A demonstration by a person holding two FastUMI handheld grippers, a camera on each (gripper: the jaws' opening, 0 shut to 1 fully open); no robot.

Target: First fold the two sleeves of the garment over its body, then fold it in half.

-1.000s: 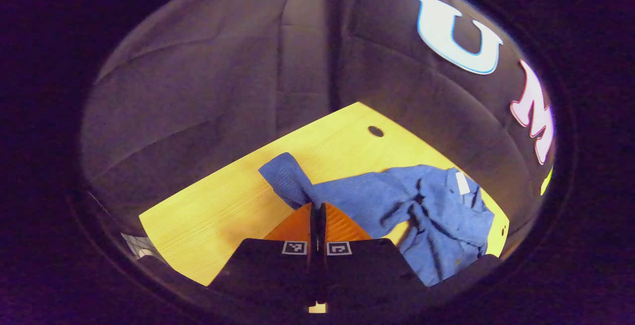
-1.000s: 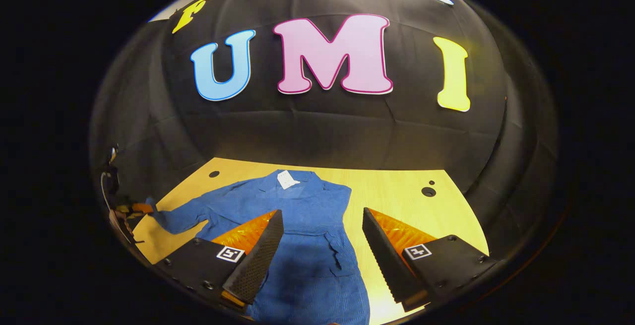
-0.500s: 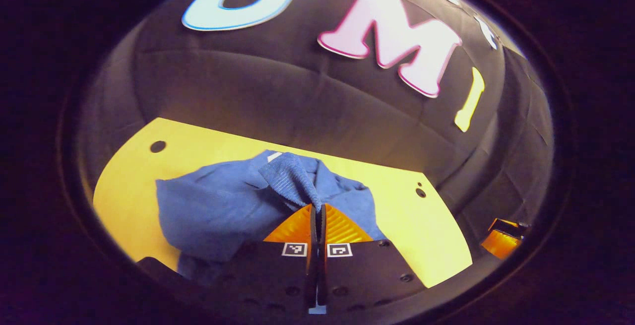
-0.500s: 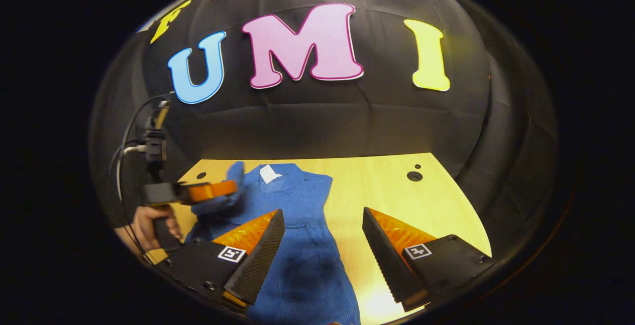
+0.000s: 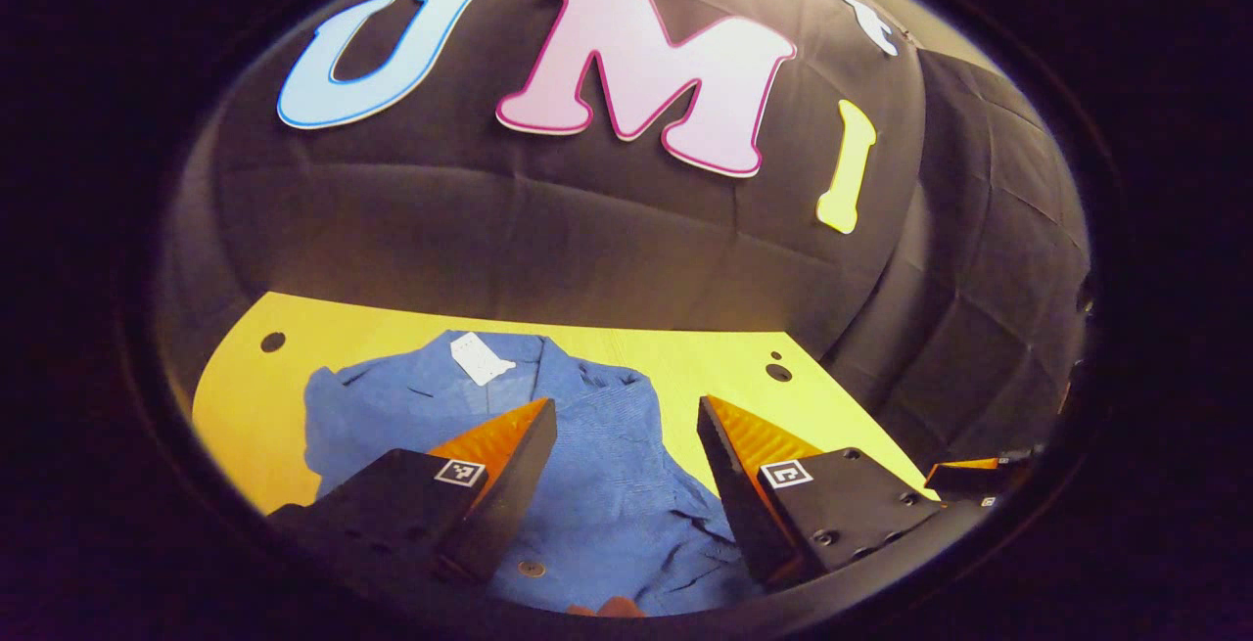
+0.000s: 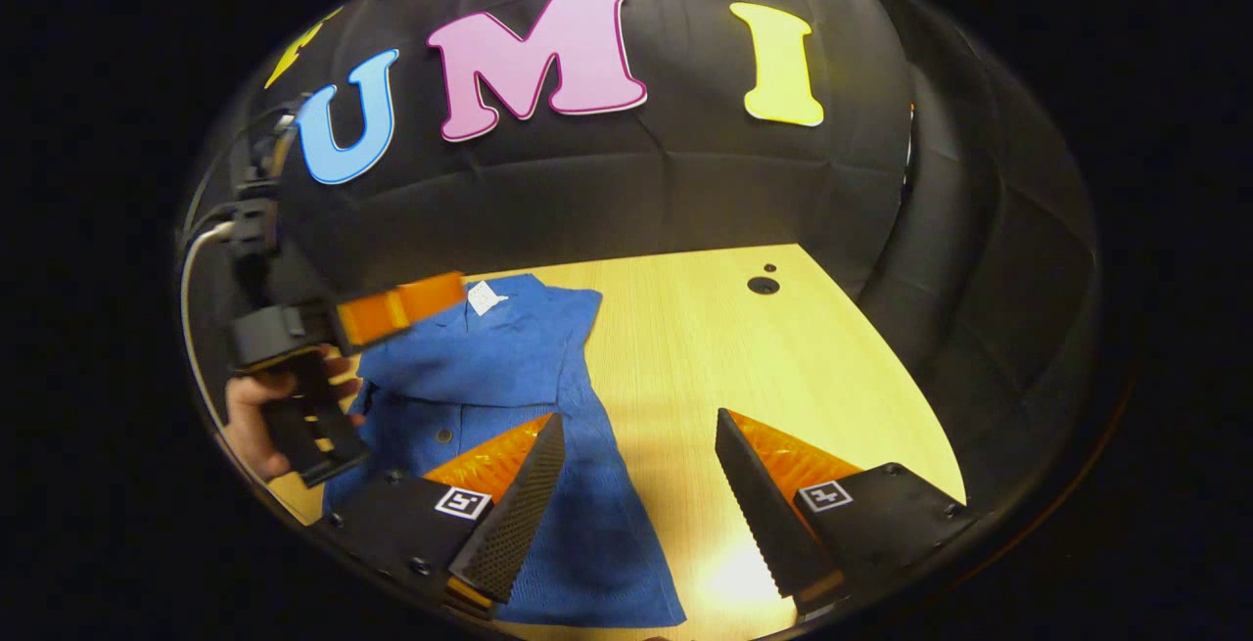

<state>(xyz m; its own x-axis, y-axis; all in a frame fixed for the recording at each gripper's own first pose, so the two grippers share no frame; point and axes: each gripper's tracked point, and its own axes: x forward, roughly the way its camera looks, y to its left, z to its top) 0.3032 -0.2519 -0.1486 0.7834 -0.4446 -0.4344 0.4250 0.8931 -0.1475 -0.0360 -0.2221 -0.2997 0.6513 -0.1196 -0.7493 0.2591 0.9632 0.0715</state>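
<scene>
Garment [image 5: 587, 465]: blue, buttoned, lying flat on the yellow table [image 5: 245, 387]; seen from the left gripper view, its collar with a white tag [image 5: 480, 359] points to the far side.
Left gripper [image 5: 626, 445], own view: fingers spread wide with nothing between them, hovering over the middle of the garment.
Left sleeve, left gripper view: judged to be folded in over the body, since no sleeve reaches out across the table on the left.
Right gripper, left gripper view: a small part of it shows at the near right edge; its opening cannot be told from there.
Garment [image 6: 509, 377], right gripper view: lies on the left half of the table [image 6: 764, 367], narrow at the collar and wider at the near hem.
Right gripper [image 6: 636, 470], own view: fingers wide apart, empty, above the garment's near right edge.
Left gripper [image 6: 411, 303], right gripper view: held by a hand [image 6: 259, 411] over the garment's left side.
Progress: one sleeve looks done; the right sleeve's state is unclear, and the fold in half is left.
Containers: none on the table.
</scene>
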